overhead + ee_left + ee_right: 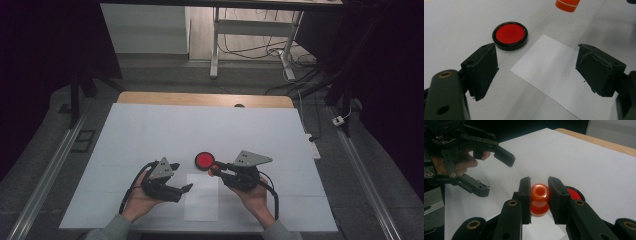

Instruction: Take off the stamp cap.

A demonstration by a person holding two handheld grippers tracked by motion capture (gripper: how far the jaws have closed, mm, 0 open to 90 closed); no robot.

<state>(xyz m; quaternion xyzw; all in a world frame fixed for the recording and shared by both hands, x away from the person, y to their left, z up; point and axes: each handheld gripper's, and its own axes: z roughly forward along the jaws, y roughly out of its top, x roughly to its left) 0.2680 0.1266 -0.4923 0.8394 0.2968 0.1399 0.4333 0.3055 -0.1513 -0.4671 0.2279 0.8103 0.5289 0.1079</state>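
Observation:
A round black ink pad with a red centre (204, 160) lies mid-table, close behind the small white paper slip (201, 200). My right gripper (216, 169) is shut on an orange knobbed stamp (539, 195), pinched between both jaws and held just above the paper's far edge, beside the ink pad (575, 193). My left gripper (181, 176) is open at the paper's left side, nothing between its jaws. In the left gripper view the jaws frame the paper (554, 75), with the ink pad (510, 33) ahead and the stamp (567, 4) at the top edge. A faint stamped mark (565, 73) shows on the paper.
A white cover (150, 130) spreads over the table; a wooden edge (205, 98) shows at the back. Metal rails (45, 175) run along both sides. Desk legs (215, 45) and loose cables (300, 75) lie on the floor beyond.

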